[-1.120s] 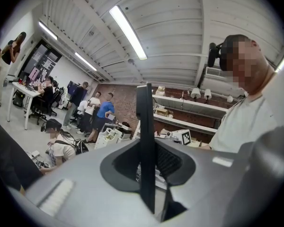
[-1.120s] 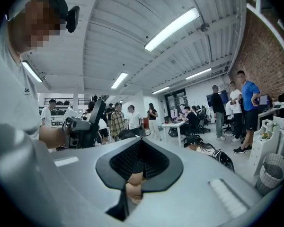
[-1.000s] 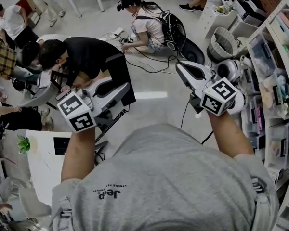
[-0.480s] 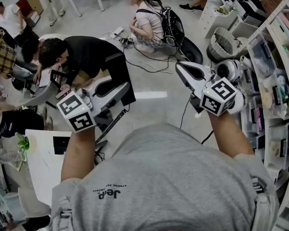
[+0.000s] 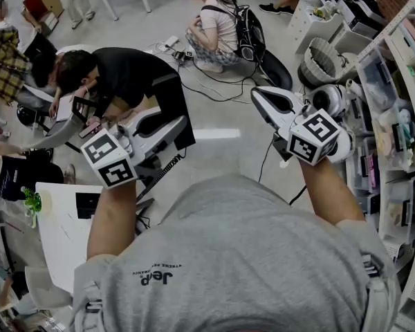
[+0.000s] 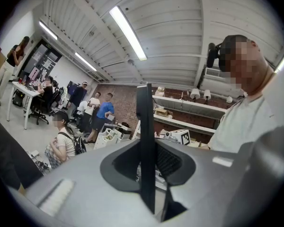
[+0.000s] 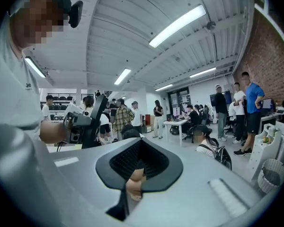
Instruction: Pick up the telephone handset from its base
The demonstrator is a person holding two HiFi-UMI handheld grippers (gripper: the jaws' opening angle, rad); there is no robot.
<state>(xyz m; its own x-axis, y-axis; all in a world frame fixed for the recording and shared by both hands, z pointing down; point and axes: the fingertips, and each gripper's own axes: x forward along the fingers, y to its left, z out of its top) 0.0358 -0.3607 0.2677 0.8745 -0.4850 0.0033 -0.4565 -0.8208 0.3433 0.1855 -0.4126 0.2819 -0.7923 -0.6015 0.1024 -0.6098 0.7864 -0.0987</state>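
Left gripper (image 6: 146, 148): jaws closed on a slim dark bar seen edge-on, which stands up past the jaw tips. I read it as the telephone handset (image 6: 145, 110), held raised in the air. In the head view a coiled cord (image 5: 160, 176) runs nearly straight from under this gripper down toward the edge of the white table (image 5: 62, 241). The base cannot be picked out among the dark items there.

Right gripper (image 7: 135, 174): jaws pressed together, nothing between them, held up at the same height, well apart from the left.

Versus 1.0 s ago: both grippers and their marker cubes (image 5: 109, 159) sit in almost the same spots, and the cord is unchanged. The crouching person with the backpack (image 5: 249, 37) is higher in the head view. The person in plaid (image 5: 7, 61) at the left edge has shifted upward too.

Surroundings: a person in black (image 5: 128, 78) bends over just beyond the left gripper. Loose cables (image 5: 207, 88) lie on the floor. Shelving with bins (image 5: 394, 116) runs along the right side. A small green item (image 5: 32, 204) sits at the table's far corner.
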